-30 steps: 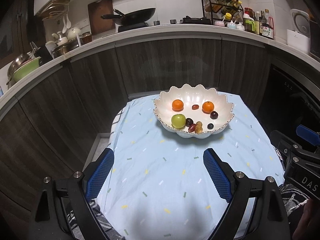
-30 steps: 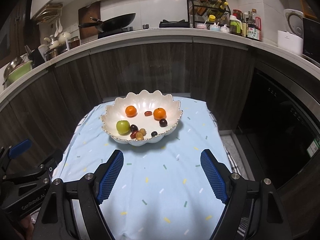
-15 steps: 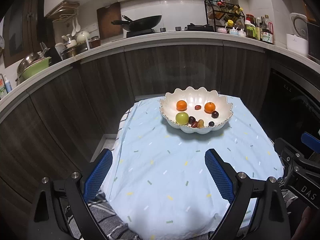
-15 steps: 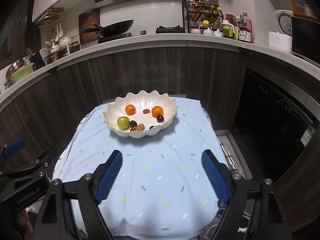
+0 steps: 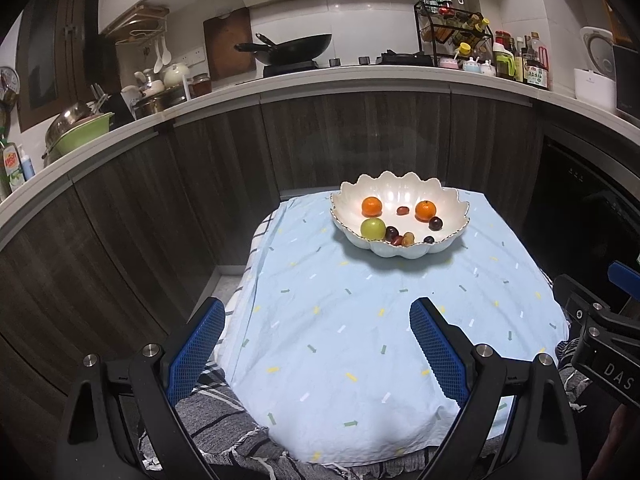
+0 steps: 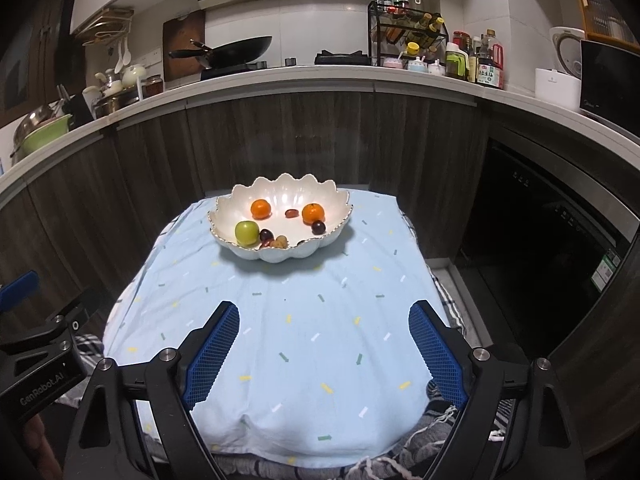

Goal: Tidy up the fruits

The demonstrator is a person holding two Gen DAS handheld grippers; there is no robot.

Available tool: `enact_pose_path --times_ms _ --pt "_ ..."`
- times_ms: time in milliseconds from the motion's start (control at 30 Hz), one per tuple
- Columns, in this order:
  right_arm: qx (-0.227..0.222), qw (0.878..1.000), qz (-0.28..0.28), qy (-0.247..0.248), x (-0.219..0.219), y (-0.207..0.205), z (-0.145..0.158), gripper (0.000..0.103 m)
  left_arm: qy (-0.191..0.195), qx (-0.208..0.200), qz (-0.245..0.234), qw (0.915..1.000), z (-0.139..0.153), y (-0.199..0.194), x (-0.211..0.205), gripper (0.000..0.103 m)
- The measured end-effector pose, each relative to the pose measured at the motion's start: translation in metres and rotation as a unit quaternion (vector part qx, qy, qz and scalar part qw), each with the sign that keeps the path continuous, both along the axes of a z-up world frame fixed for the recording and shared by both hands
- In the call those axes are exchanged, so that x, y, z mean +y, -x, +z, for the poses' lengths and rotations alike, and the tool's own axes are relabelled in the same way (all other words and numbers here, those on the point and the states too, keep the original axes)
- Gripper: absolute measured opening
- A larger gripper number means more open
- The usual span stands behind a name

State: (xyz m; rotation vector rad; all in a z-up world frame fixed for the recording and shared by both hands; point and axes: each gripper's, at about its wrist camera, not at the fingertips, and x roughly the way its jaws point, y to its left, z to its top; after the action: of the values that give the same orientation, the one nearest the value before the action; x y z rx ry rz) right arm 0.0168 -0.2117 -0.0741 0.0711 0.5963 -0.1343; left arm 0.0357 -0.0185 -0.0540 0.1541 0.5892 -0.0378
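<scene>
both sets of tongs, left tongs (image 5: 316,320) and right tongs (image 6: 324,324), gape apart, holding nothing, the right having just widened. the fruits (image 6: 280,224) sit in the white scalloped bowl (image 6: 276,256) on the blue-clothed counter (image 6: 280,340), well beyond them.

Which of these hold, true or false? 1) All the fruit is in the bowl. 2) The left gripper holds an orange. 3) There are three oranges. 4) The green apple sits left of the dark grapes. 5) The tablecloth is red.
1) True: all visible fruit lies in the white bowl.
2) False: the left gripper is open and empty, as is the right gripper.
3) False: two oranges.
4) True: the green apple lies left of the grapes.
5) False: the tablecloth is light blue.
</scene>
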Motion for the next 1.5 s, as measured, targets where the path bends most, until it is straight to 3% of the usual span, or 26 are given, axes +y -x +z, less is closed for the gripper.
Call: enact_pose_path --times_ms 1500 --pt "-0.001 1.0 -0.005 -0.008 -0.0036 0.0006 -0.0013 0.088 0.002 0.002 -0.009 1.0 0.0029 -0.0011 -0.0033 0.095"
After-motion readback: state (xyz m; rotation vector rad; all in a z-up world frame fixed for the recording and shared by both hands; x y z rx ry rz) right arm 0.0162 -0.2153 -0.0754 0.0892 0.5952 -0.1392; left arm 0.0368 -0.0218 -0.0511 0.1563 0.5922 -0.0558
